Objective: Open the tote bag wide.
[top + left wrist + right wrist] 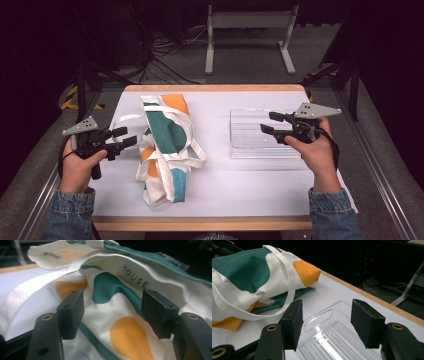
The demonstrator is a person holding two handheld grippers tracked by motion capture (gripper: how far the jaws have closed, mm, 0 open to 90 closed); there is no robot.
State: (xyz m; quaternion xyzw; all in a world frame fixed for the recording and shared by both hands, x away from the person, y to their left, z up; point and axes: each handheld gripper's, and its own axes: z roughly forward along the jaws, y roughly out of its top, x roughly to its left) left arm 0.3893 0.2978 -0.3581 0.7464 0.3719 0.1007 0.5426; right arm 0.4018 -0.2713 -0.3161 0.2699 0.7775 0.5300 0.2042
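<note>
The left tongs (127, 137) are hovering wide open just beside the left edge of the bag (165, 145), gripping nothing. In the left gripper view the two pads (72, 312) are standing well apart with the bag's cloth (112, 315) right ahead between them — white with green and orange patches and the word HOUSE printed near a fold. Whether the pads are brushing the cloth I cannot tell; they look just short of it.

The right tongs (270, 123) are likewise spread wide and holding nothing, hanging over the right part of the clear tray (250, 145). In the right gripper view the tray (329, 340) is lying directly below the jaws, its ribbed floor and slot handle showing in the gap, with the bag (249, 277) farther off to the left.

The bag is lying crumpled (folded roughly lengthwise) on the left half of the white counter (235, 185), its straps (197, 155) looping out on both sides. The tray is sitting on the right half, apart from the bag — a bare strip of counter is running between them. Open counter is also lying along the near edge, in front of both things. The far wooden edge is close behind the bag's top end.
</note>
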